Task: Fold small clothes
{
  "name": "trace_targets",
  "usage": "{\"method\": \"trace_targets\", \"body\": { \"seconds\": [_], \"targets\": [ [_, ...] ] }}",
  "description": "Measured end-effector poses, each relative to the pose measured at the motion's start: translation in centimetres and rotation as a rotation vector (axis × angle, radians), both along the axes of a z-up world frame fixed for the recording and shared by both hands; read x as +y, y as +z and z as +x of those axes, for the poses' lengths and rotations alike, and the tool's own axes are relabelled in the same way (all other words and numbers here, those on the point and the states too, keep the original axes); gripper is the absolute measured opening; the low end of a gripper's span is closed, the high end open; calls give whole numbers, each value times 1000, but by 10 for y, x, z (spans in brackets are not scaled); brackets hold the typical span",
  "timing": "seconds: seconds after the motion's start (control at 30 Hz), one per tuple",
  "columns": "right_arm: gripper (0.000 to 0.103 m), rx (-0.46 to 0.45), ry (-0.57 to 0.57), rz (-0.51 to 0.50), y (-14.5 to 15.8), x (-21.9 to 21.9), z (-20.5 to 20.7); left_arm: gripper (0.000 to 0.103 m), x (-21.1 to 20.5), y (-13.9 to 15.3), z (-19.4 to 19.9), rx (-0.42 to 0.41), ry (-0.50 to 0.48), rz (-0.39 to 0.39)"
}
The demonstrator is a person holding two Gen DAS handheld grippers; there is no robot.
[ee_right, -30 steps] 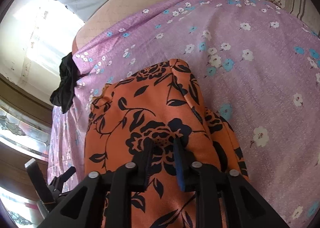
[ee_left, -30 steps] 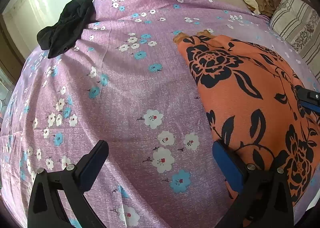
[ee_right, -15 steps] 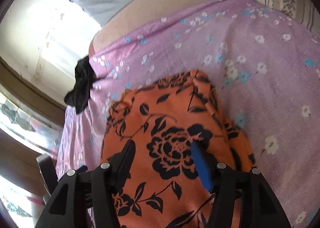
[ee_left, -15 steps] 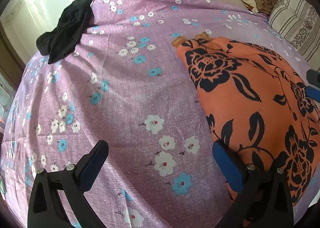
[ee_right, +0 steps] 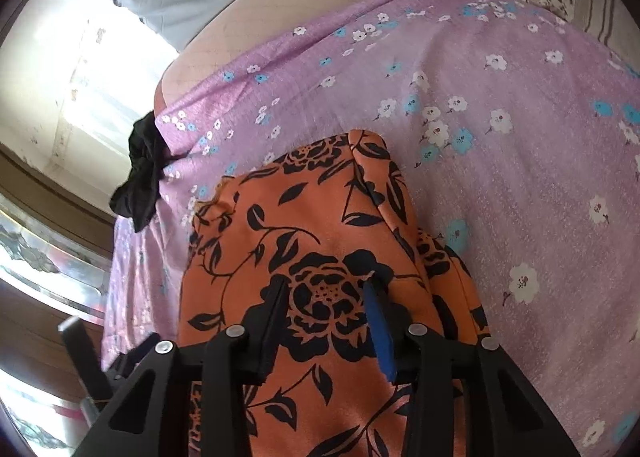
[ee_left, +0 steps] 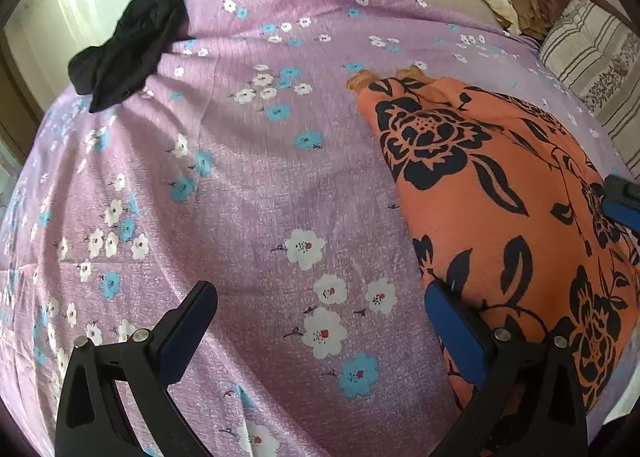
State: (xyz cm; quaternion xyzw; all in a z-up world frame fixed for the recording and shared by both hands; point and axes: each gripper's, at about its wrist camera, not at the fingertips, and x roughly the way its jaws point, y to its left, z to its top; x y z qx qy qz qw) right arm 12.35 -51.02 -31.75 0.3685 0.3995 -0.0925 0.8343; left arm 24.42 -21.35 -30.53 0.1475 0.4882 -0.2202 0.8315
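Both wrist views look closely down, sharing the orange garment (ee_left: pixel 500 217) and bedsheet (ee_right: pixel 500 161).

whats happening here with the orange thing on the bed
A person with a handheld gripper in each hand is folding an orange garment with black flowers, which lies on a purple floral bedsheet. The right gripper is right over the garment, open, with cloth showing between its fingers. The left gripper is wide open beside the garment's edge, mostly over bare sheet, holding nothing. A black garment sits bunched at the far edge of the bed, untouched.

Left tool (ee_left: pixel 320 321) spread wide, orange floral garment (ee_left: pixel 500 217) on purple sheet (ee_left: pixel 240 177)
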Motion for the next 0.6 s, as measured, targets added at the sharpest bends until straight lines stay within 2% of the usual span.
{"method": "trace_targets", "body": {
  "seconds": [0.1, 0.13, 0.17, 0.27, 0.4, 0.47, 0.53, 0.6],
  "targets": [
    [46, -54, -60, 19, 8, -15, -14, 103, 6, 9, 7, 4, 3, -60],
    [55, -57, -90, 21, 9, -22, -19, 103, 7, 12, 7, 3, 3, -81],
    [58, -55, -112, 22, 9, -28, -22, 103, 9, 17, 8, 5, -8, -119],
    [58, -38, -151, 45, 3, -44, -30, 103, 2, 20, 3, 16, -67, -148],
    [61, -12, -147, 160, -18, -66, -34, 103, -6, 13, 6, 194, -164, -270],
    [66, -7, -141, 233, -30, -74, -34, 103, -11, 5, 10, 292, -202, -311],
    [69, -5, -109, 322, -46, -79, -30, 103, -14, -3, 12, 378, -199, -366],
    [69, -16, -86, 353, -54, -78, -26, 103, -19, -8, 13, 415, -202, -401]
  ]
}}
